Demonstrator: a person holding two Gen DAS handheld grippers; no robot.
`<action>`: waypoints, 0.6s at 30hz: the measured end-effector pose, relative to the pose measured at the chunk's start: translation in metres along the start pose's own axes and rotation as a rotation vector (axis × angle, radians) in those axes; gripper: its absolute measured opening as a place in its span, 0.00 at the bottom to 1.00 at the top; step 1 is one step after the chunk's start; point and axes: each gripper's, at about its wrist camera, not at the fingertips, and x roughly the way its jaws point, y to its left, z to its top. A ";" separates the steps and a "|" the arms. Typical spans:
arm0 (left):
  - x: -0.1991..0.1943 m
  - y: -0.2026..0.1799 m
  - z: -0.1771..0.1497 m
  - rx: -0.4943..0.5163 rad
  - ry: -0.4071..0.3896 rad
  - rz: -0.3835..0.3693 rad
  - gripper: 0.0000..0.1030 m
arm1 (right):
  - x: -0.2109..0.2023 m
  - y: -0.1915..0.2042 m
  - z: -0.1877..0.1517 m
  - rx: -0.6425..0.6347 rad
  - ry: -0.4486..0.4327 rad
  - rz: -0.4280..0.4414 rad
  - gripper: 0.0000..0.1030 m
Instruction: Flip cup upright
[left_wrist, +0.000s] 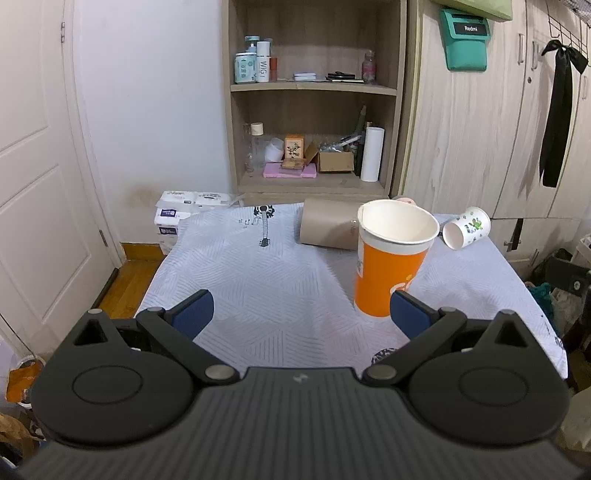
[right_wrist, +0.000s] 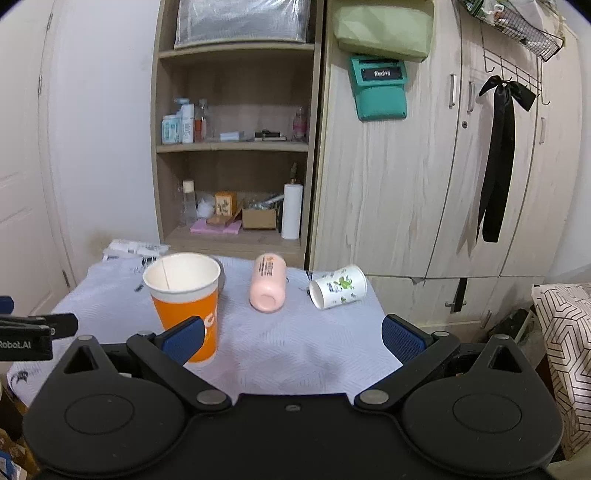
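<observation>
Fingers (left_wrist: 192, 314) of both grippers spread, empty. Orange paper cup (left_wrist: 388, 266) upright mid-worktop; nudging it risks toppling. White printed paper cup (right_wrist: 338, 287) lies sideways near far edge, could roll off.

Both wrist cams face table (left_wrist: 258, 280), shelf (right_wrist: 232, 147).

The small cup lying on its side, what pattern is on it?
White cup with green cartoon prints, clearest in the right wrist view.

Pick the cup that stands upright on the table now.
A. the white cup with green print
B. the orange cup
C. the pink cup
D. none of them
B: the orange cup stands with its open mouth up, while the pink cup and the white cup with green print lie on their sides.
</observation>
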 end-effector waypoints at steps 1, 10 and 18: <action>0.001 -0.001 0.000 0.009 0.001 0.002 1.00 | 0.001 0.000 -0.001 -0.006 0.003 -0.001 1.00; 0.001 -0.002 0.001 0.020 -0.007 0.008 1.00 | 0.002 -0.001 -0.001 -0.014 0.010 -0.007 1.00; 0.001 0.000 0.001 0.021 -0.002 0.003 1.00 | 0.002 -0.005 0.000 0.007 0.012 -0.013 1.00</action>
